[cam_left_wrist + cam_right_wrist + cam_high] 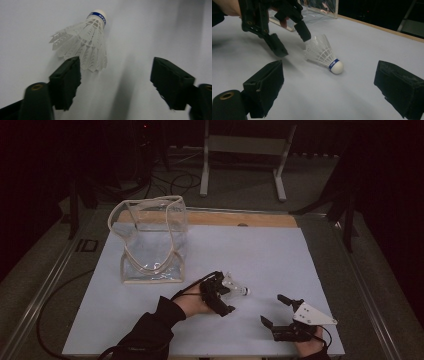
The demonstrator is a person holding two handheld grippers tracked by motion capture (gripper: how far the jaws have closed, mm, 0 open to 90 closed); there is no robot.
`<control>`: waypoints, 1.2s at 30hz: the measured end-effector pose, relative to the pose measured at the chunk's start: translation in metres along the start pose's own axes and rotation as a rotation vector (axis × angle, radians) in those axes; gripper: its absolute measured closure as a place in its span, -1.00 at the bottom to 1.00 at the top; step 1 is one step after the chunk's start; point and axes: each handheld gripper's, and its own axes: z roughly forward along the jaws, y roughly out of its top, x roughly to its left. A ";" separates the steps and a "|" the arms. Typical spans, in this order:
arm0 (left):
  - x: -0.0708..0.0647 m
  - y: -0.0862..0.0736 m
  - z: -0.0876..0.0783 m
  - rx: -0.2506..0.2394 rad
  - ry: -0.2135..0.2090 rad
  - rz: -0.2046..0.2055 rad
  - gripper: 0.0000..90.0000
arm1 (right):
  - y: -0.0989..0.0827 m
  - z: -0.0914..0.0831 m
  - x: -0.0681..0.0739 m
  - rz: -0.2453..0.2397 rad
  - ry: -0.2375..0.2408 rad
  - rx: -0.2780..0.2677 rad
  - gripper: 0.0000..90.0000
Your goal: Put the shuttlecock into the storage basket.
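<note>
My left gripper [226,299] tips down over the shuttlecock [235,286] lying on the white table [280,255], jaws apart with one pad at its feathers. My right gripper [273,309] rests wide open near the front edge. The clear bag [152,240] stands far left; the feather contact is hard to judge.

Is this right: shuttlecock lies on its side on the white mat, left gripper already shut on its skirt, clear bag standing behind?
Not quite. The left gripper is not shut on the shuttlecock: the left gripper view shows its jaws apart, one jaw at the skirt's edge, the other well clear. The rest holds: it lies on its side on the white mat, clear bag standing behind.
</note>
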 end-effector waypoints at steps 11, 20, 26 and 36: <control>0.004 0.006 0.015 0.016 0.041 -0.014 0.04 | 0.000 0.001 0.000 0.000 0.003 0.001 -0.80; 0.004 0.012 0.026 0.021 0.048 -0.014 0.27 | 0.000 0.001 -0.001 -0.001 0.003 0.003 -0.80; 0.005 0.013 0.031 0.032 0.070 0.008 0.54 | 0.000 0.001 -0.001 -0.002 0.005 0.004 -0.80; 0.005 0.017 0.034 0.061 0.067 0.022 0.92 | 0.000 0.001 -0.001 0.000 0.006 0.005 -0.80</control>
